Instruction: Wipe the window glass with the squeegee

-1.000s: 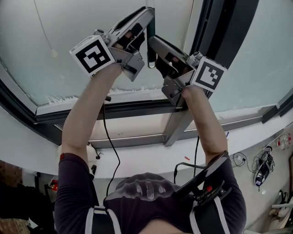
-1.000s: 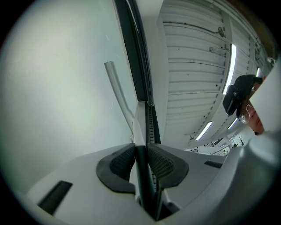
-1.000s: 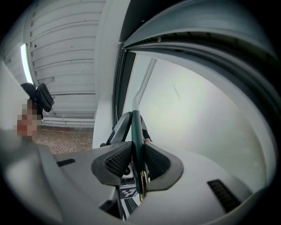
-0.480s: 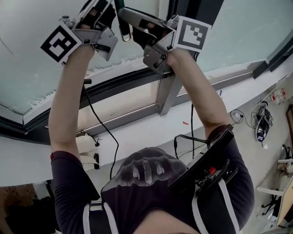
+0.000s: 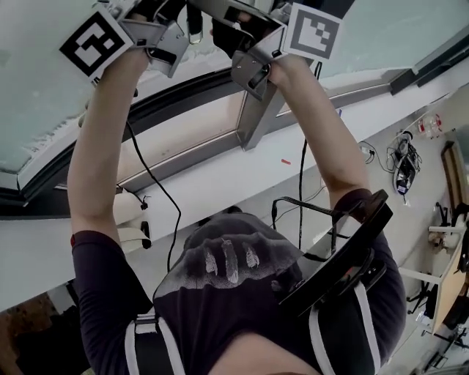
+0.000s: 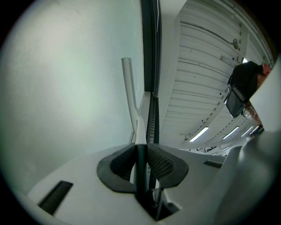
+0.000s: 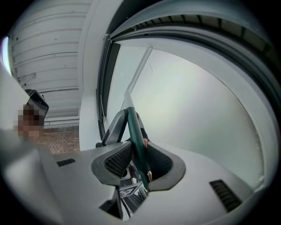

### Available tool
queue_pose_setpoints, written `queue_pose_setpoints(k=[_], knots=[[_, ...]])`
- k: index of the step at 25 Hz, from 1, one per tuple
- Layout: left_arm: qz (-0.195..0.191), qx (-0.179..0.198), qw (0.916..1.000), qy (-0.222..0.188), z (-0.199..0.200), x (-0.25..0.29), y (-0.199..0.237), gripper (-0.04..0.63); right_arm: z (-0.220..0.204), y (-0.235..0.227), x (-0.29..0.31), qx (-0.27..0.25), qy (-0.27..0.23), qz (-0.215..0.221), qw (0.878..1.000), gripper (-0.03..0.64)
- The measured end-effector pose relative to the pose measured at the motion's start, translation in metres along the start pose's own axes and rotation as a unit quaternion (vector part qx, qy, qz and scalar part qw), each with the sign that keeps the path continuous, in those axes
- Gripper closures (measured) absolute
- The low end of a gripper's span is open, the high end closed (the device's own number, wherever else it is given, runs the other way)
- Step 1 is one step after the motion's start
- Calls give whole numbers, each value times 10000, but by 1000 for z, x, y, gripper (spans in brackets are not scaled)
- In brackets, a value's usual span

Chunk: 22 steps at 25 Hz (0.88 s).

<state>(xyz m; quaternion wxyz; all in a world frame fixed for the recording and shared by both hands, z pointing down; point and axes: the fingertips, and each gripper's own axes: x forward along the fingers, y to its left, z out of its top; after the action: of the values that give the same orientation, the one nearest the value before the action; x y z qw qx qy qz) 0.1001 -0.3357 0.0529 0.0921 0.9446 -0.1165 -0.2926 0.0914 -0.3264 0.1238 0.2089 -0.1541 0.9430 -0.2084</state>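
Note:
The squeegee's dark green handle (image 5: 194, 22) is clamped between both grippers at the top edge of the head view. My left gripper (image 5: 157, 33) is shut on it from the left and my right gripper (image 5: 242, 26) from the right. In the left gripper view the jaws (image 6: 141, 154) press on the dark handle (image 6: 141, 169), and a pale shaft (image 6: 128, 90) runs up along the window glass (image 6: 66, 88). The right gripper view shows the other jaws (image 7: 134, 154) closed on the green handle (image 7: 133, 132) against the pane (image 7: 197, 101). The blade is not visible.
A dark window frame (image 6: 149, 44) and a grey mullion (image 5: 256, 110) border the pane. Below lies a white sill (image 5: 220, 176) with a black cable (image 5: 150, 183) hanging over it. Cables and gear (image 5: 403, 161) lie on the floor at right.
Both grippers now sit higher in the head view, at its top edge, and have rolled slightly. The view has tipped, so more floor shows at right. Both grips on the handle are unchanged.

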Motion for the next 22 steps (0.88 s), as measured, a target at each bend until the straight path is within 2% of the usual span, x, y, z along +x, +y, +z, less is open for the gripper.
queue_pose_setpoints(k=[3, 7, 12, 17, 22], knots=[[113, -221, 9996, 106, -15, -10, 5, 505, -13, -3, -9, 78, -67, -209, 9997, 523], [116, 116, 9994, 302, -45, -46, 14, 505, -59, -18, -19, 93, -65, -431, 9990, 522], [69, -18, 9992, 384, -68, -63, 17, 506, -85, -25, -28, 157, -24, -611, 9980, 522], [152, -129, 9989, 418, -79, -68, 20, 506, -93, -30, -36, 317, 34, -638, 9975, 520], [439, -159, 9978, 464, -104, -79, 23, 506, -109, -37, -55, 373, 168, -481, 9980, 520]])
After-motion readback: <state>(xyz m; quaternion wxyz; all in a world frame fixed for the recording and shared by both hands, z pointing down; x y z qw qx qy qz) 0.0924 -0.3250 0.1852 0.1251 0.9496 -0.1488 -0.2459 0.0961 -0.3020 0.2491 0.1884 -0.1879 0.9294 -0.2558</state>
